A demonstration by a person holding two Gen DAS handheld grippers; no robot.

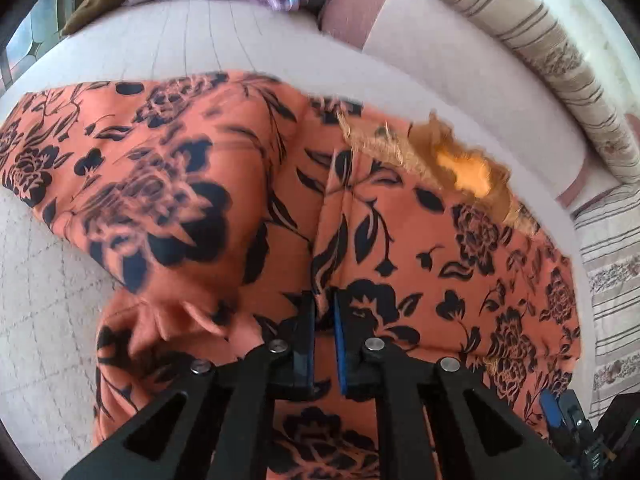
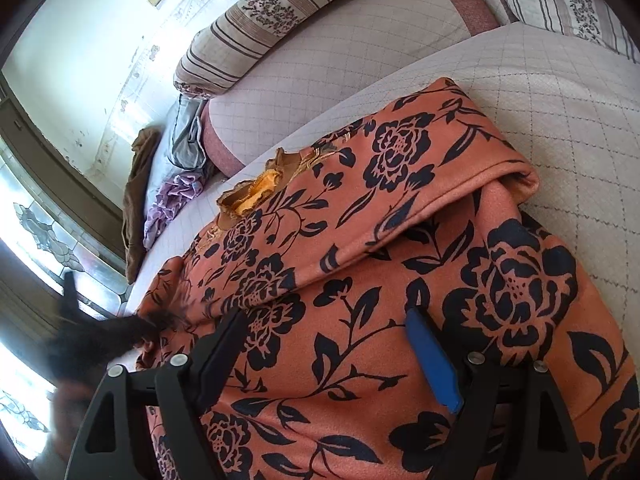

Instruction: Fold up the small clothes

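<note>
An orange garment with black flower print (image 1: 248, 184) lies spread on a quilted pale bed cover (image 1: 168, 44). Its collar with tan lace and a yellow lining (image 1: 464, 168) points to the far right. My left gripper (image 1: 323, 300) is shut on a pinched ridge of the orange cloth near its middle. In the right wrist view the same garment (image 2: 400, 264) fills the frame, one part folded over with a hemmed edge (image 2: 496, 172). My right gripper (image 2: 326, 316) is open just above the cloth, its jaws wide apart, nothing between them. The right gripper also shows in the left wrist view (image 1: 560, 412).
Striped and flowered pillows (image 1: 568, 64) line the bed's far edge. A heap of purple, grey and brown clothes (image 2: 168, 184) lies at the bed's end near a window (image 2: 44, 224). The quilted cover (image 2: 560, 92) extends around the garment.
</note>
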